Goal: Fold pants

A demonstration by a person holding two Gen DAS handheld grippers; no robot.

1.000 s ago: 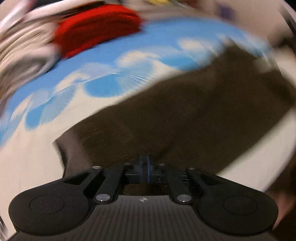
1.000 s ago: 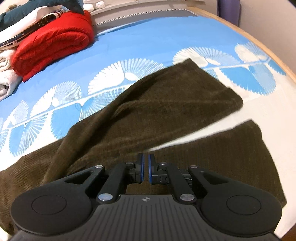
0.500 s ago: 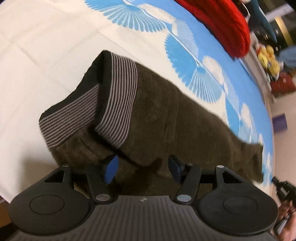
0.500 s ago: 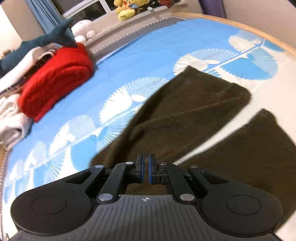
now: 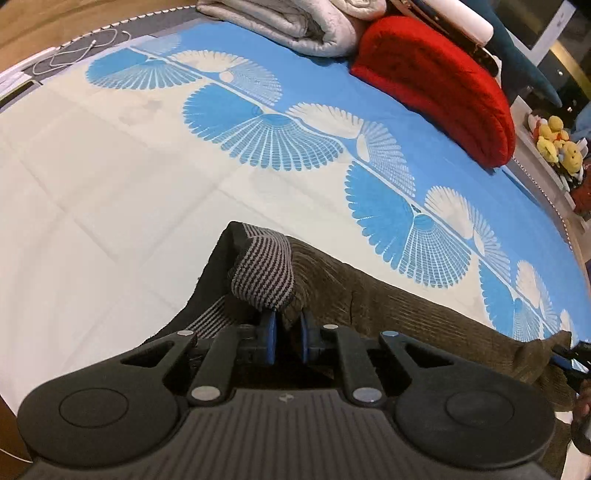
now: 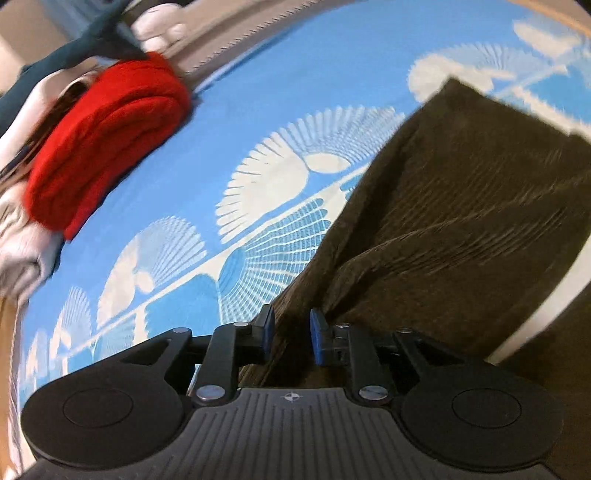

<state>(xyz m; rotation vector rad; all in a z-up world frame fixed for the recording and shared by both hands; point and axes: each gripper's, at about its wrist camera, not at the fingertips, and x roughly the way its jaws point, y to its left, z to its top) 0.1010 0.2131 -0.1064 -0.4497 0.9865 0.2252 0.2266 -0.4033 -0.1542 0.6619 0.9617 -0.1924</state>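
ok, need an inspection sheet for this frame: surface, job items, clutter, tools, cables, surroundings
Surface: bed sheet, cream with blue fan print.
Job's things: brown corduroy pants spread on the sheet, striped waistband bunched upward.
Clutter: red folded blanket, grey folded bedding at the far edge.
Tools: left tool has just been closing, waistband fabric pinched; right tool has just been opening, pants leg between its pads.
Cables: white cord at the bed corner.
Surroundings: yellow plush toys beside the bed.

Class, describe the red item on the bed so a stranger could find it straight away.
Start at the blue-and-white fan-patterned bedsheet. At its far edge lies a pile of bedding; the thick folded red blanket sits beside the folded grey quilt. It is the only red thing.
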